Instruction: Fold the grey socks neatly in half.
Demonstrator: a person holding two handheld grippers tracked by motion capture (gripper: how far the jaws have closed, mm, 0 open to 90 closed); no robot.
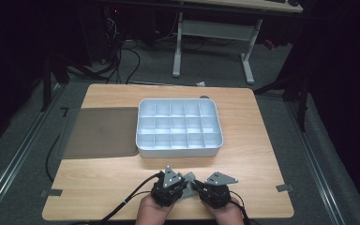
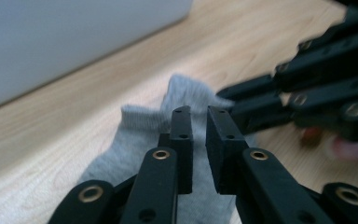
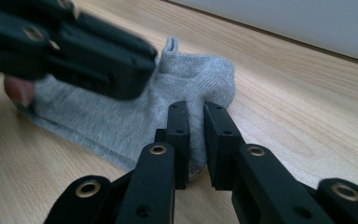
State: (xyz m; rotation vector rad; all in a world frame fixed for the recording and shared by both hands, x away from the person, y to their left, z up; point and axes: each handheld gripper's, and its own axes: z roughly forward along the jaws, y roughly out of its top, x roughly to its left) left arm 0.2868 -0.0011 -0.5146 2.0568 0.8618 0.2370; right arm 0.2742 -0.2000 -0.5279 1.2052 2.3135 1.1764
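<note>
Grey and ribbed at the cuff, an ankle sock (image 3: 135, 112) lies flat on the wooden desk (image 1: 258, 140) near its front edge, about midway along it, between the two grippers. The left gripper (image 2: 198, 114) hangs over the sock with its jaws drawn near together, a narrow gap between the pads; no earlier look bears on them, and I cannot tell whether the pads pinch any cloth. The right gripper (image 3: 196, 109) meets the sock at its cuff end, jaws likewise close with a slim gap, and the sock's edge sits at the mouth of that gap, though whether it is truly clamped is unclear. Both hands (image 1: 155, 211) hold their grippers just beside each other at the front edge. Farther back, toward the desk's middle, stands a white compartment tray (image 1: 143, 140), and a dark mat (image 1: 98, 133) lies touching its left side, reaching to the desk's left edge.
</note>
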